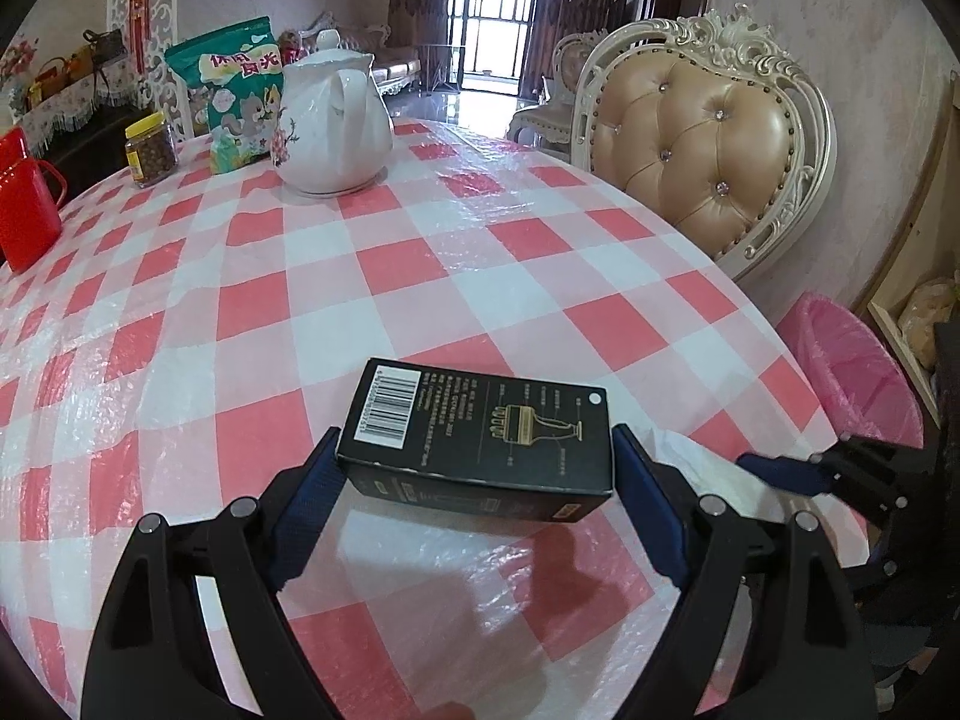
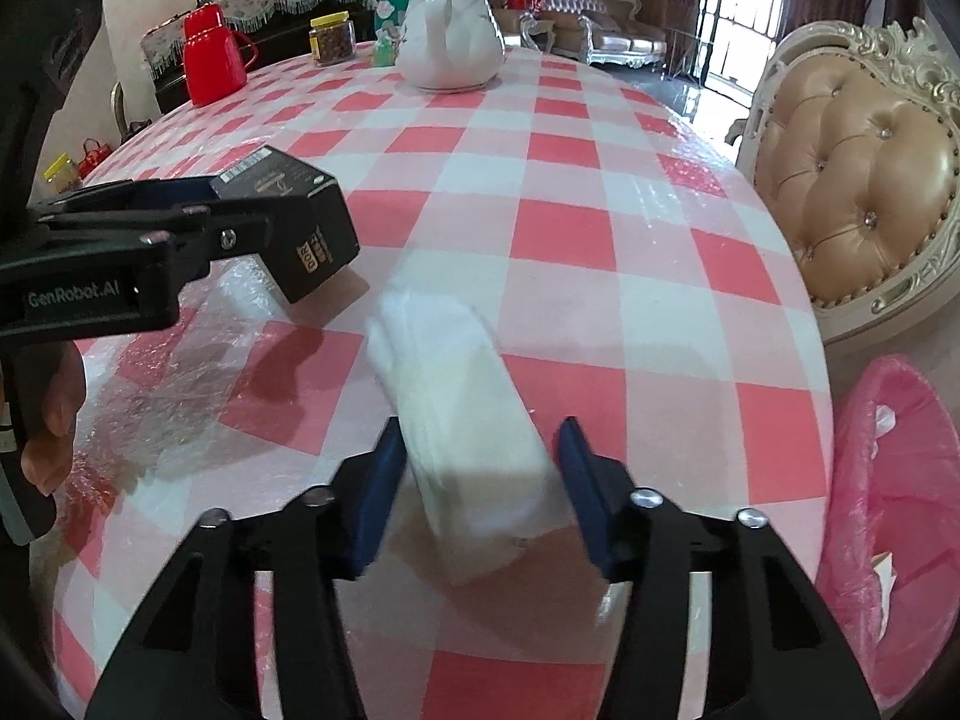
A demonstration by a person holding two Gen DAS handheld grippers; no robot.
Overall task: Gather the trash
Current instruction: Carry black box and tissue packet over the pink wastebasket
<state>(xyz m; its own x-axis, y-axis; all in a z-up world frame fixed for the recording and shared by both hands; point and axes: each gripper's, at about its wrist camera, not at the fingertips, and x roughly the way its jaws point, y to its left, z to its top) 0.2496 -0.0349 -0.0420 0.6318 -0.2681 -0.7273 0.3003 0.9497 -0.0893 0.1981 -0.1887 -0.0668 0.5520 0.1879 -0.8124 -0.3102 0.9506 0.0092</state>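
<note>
Fingers (image 2: 384, 480) of right gripper (image 2: 480, 486) spread around white packet (image 2: 462, 420), not yet pinching; packet lies on desk (image 2: 564, 192), long axis running straight away between them. Left gripper (image 1: 477, 462) pinches black box (image 1: 480, 438) by its short ends, lifted off desk. Pink-lined bin (image 2: 900, 516) sits right of packet, below desk edge, nearer right gripper; some white scraps inside.

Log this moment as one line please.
left gripper: shut on black box, lifted | right gripper: open around white packet | pink bin: beside table
</note>
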